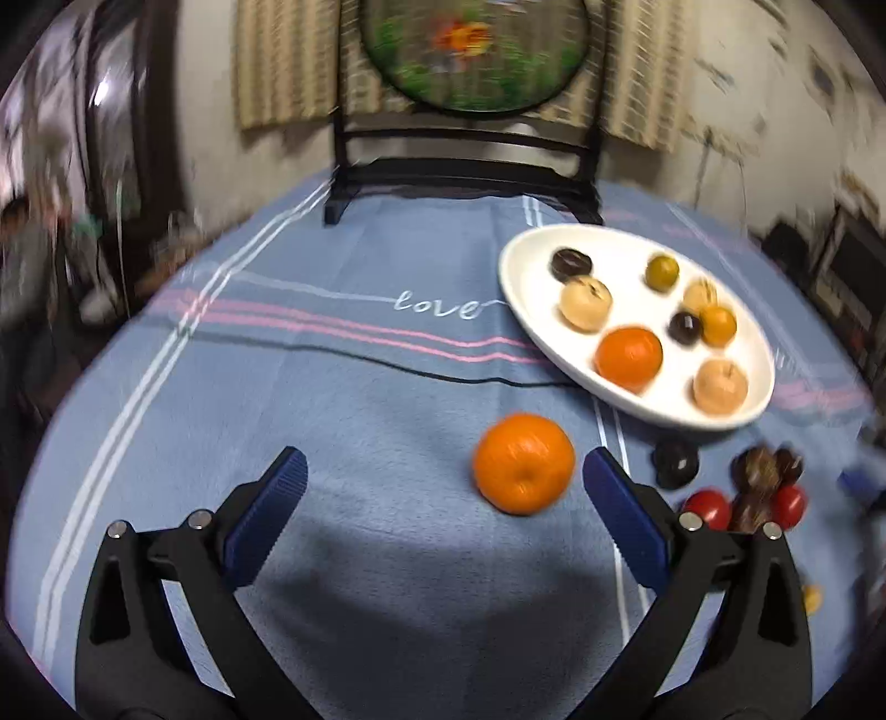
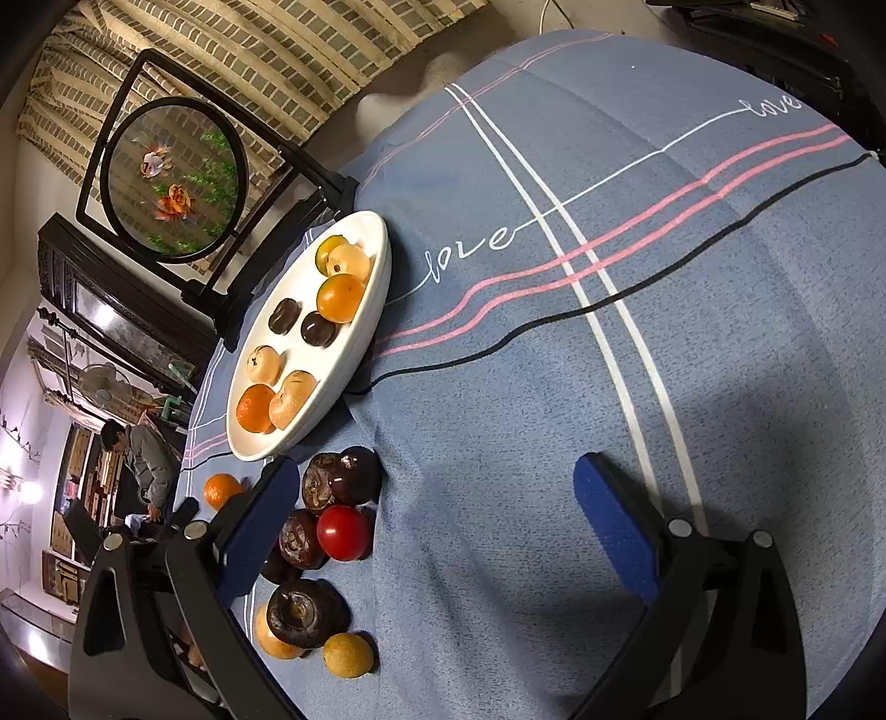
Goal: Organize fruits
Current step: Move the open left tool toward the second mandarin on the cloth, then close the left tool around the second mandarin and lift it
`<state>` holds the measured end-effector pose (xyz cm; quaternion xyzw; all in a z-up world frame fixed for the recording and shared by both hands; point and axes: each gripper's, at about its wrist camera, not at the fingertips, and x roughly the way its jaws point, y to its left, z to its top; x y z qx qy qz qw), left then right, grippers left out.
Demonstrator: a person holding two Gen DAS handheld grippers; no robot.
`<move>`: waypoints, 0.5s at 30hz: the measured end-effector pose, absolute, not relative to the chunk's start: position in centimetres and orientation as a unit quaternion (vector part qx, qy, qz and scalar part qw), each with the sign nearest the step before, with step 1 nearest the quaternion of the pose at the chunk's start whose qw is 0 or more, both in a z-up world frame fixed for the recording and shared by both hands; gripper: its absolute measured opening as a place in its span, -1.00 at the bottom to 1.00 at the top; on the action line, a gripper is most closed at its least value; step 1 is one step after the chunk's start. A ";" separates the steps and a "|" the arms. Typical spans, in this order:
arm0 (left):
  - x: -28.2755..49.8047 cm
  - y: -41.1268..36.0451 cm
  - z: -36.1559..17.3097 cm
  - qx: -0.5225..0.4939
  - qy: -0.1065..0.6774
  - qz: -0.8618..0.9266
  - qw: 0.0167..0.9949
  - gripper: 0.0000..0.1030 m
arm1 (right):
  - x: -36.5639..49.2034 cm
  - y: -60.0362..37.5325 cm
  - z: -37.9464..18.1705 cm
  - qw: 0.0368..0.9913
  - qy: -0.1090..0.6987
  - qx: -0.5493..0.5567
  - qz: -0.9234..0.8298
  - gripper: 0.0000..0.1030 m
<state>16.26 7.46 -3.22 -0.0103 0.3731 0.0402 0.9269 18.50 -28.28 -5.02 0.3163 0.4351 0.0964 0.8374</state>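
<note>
The blue striped tablecloth (image 1: 354,387) covers the whole table; on it, in front of the round painted screen (image 1: 473,52), sits the white oval plate (image 1: 523,302), already holding a mix of small fruits. The loose orange (image 1: 523,462) lies on the cloth just short of the plate's near rim; it sits between the fingers of the left gripper (image 1: 446,479), close to the right-hand finger and touching neither, the gripper spread wide and empty. The right gripper (image 2: 437,498) is likewise wide open with nothing in it, its left finger beside the cluster of dark fruits (image 2: 338,487) and the cherry tomato (image 2: 344,533).

The orange looks firm, round and fairly light; likely to roll on the cloth, so I would close across its widest middle with moderate pressure. The tomato would bruise or slip more easily.

The left wrist view is smeared by motion, so the plate's fruits are hard to identify; several loose fruits are partly hidden behind the right gripper's finger, and the pale-yellow round fruit (image 2: 348,655) I cannot name.
</note>
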 end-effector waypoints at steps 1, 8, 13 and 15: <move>16.3 6.6 -3.4 0.010 0.372 0.038 0.927 0.96 | 18.5 -28.3 -5.0 0.837 0.436 0.316 0.096 0.93; 16.7 3.6 -3.8 0.082 0.348 0.030 0.933 0.95 | 18.5 -28.3 -5.0 0.838 0.435 0.315 0.096 0.93; 17.8 3.0 -3.8 0.096 0.338 0.023 0.936 0.94 | 18.6 -27.9 -4.9 0.841 0.436 0.305 0.102 0.93; 18.5 3.2 -3.9 0.089 0.346 0.017 0.934 0.93 | 18.6 -27.7 -5.0 0.841 0.438 0.301 0.103 0.93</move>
